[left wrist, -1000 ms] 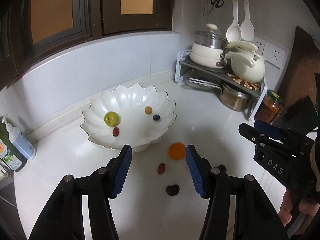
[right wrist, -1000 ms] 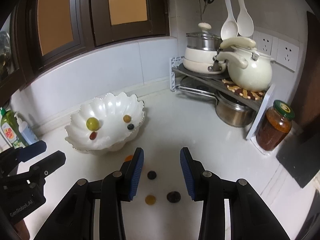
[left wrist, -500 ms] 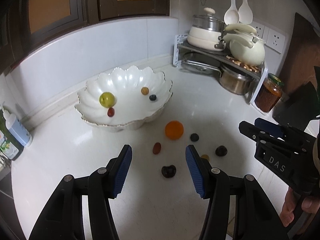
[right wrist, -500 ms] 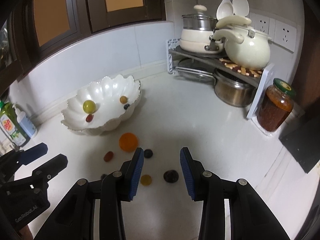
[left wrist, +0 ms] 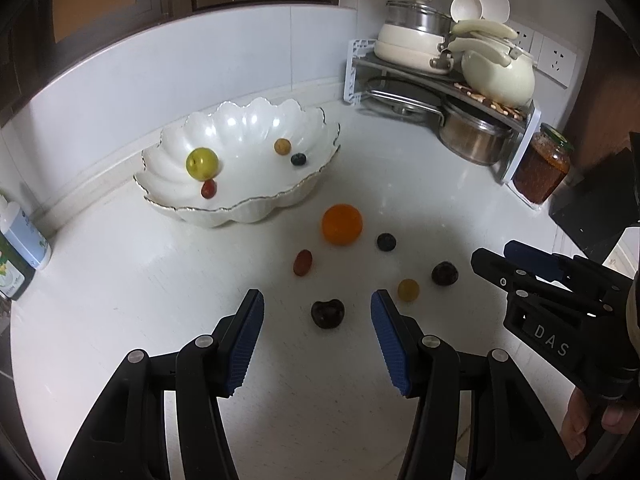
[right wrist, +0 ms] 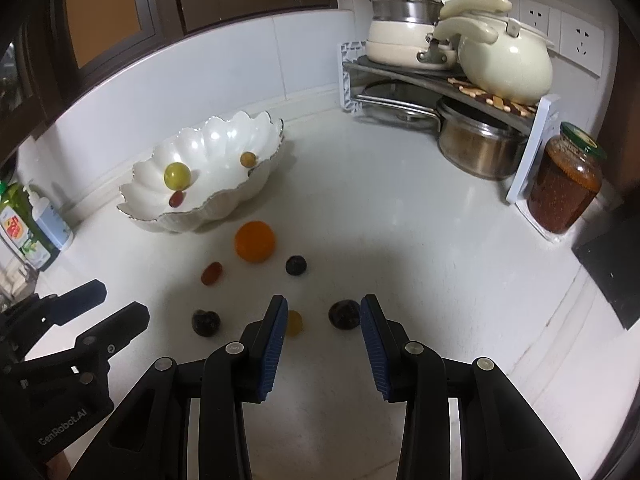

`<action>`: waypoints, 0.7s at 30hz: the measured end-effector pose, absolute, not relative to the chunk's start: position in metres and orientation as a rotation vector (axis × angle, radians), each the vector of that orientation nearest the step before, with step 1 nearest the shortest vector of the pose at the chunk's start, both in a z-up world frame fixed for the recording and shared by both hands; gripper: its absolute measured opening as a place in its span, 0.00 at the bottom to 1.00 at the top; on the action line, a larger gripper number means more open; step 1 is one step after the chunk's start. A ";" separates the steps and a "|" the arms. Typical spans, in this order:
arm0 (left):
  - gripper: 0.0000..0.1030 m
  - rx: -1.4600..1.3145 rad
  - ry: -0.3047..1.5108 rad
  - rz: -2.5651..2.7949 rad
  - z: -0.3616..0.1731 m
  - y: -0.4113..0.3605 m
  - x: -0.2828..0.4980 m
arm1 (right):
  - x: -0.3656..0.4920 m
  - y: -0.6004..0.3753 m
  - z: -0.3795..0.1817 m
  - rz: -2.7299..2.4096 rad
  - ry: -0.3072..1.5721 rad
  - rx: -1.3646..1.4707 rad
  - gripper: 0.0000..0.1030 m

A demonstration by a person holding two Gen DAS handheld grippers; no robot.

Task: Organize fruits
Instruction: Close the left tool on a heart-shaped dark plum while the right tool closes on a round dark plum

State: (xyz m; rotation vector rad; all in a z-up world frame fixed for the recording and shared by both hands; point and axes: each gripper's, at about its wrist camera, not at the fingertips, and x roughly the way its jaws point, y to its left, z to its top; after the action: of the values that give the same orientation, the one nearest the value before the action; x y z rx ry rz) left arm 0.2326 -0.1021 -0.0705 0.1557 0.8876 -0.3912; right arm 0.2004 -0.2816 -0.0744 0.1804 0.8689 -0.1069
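Left gripper [left wrist: 316,312]: fingers spread, grasping nothing; a dark heart-shaped fruit [left wrist: 327,313] lies on the counter between the tips, untouched.
Right gripper [right wrist: 323,316]: fingers apart, empty; a dark round fruit [right wrist: 343,314] sits by the right finger, a small yellow fruit [right wrist: 295,323] by the left one.
Bowl [left wrist: 256,208]: white, scalloped, far left on the white counter [left wrist: 120,280]; it holds a green-yellow fruit [left wrist: 202,163], a red one, a tan one and a blueberry.
Loose fruit: orange [left wrist: 342,224] just right of the bowl's near rim; red grape [left wrist: 302,262] and blueberry [left wrist: 386,242] nearer.
Far right: pot rack [right wrist: 440,76], jar [right wrist: 564,188].
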 end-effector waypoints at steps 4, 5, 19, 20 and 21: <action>0.53 0.154 0.905 -0.393 -0.079 -0.104 0.233 | 0.201 -0.282 -0.083 -0.111 0.888 0.178 0.38; 0.53 0.154 0.910 -0.393 -0.081 -0.104 0.233 | 0.201 -0.282 -0.084 -0.113 0.892 0.177 0.38; 0.53 0.109 0.965 -0.378 -0.114 -0.108 0.239 | 0.208 -0.289 -0.111 -0.102 0.932 0.175 0.38; 0.53 0.110 0.965 -0.376 -0.116 -0.109 0.239 | 0.209 -0.289 -0.112 -0.097 0.932 0.175 0.38; 0.53 0.111 0.968 -0.373 -0.118 -0.110 0.240 | 0.209 -0.289 -0.113 -0.094 0.933 0.173 0.38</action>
State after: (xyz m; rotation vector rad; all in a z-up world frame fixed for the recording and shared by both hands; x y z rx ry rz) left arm 0.2395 -0.1097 -0.1175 0.1113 0.9677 -0.3731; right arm 0.2092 -0.2890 -0.1134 0.1730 0.9327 -0.0939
